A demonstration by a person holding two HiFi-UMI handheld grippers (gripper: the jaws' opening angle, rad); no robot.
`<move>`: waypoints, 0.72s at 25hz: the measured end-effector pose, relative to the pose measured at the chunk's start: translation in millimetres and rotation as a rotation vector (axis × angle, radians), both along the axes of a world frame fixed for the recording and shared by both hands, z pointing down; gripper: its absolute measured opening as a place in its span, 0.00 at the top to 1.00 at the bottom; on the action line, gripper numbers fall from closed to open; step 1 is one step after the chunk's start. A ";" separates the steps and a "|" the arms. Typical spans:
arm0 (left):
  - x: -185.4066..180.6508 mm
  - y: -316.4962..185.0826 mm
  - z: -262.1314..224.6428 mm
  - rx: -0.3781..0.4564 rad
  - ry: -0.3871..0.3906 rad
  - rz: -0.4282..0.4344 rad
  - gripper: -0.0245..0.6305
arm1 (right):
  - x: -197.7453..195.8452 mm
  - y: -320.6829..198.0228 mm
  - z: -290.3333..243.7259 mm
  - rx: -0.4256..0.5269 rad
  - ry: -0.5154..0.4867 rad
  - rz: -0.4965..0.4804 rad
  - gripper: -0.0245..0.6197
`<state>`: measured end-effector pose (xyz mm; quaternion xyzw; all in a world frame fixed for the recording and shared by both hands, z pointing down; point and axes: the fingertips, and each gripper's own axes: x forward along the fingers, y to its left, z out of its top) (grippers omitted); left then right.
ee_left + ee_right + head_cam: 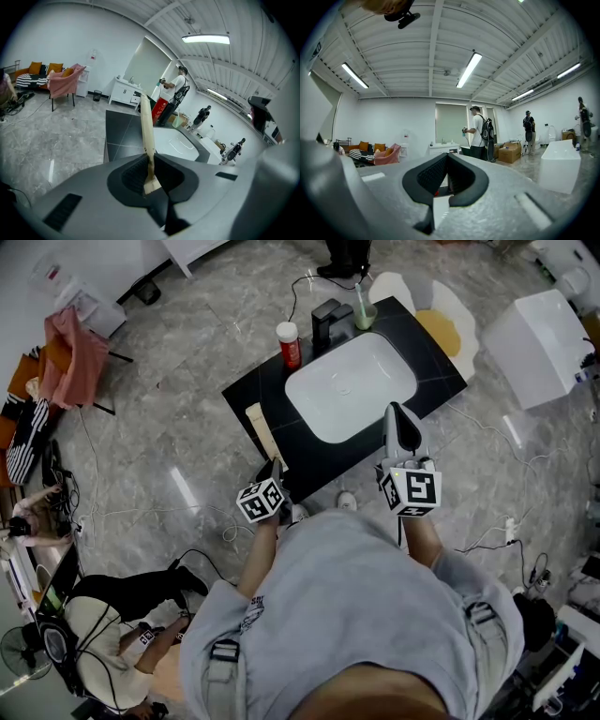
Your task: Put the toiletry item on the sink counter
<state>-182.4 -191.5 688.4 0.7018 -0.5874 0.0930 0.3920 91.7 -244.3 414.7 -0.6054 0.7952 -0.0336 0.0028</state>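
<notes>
A long cream tube is the toiletry item; my left gripper is shut on its crimped end. The tube juts over the front left part of the black sink counter. In the left gripper view the tube rises from between the pads, with the counter and white basin beyond. My right gripper hovers over the basin's near right edge. In the right gripper view its jaws meet at the tips with nothing held.
A red bottle, a black faucet and a green cup stand along the counter's far edge. A white tub sits to the right. A chair with pink cloth and a seated person are at the left.
</notes>
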 end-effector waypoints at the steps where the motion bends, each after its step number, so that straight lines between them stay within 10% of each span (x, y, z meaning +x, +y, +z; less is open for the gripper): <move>1: 0.5 0.1 1.5 -0.003 0.002 0.001 0.91 | 0.1 0.1 0.2 0.000 0.000 0.000 0.95; 18: 5.2 2.3 26.0 -0.066 0.077 -0.017 0.91 | 7.7 1.2 1.0 -0.006 0.007 0.020 0.95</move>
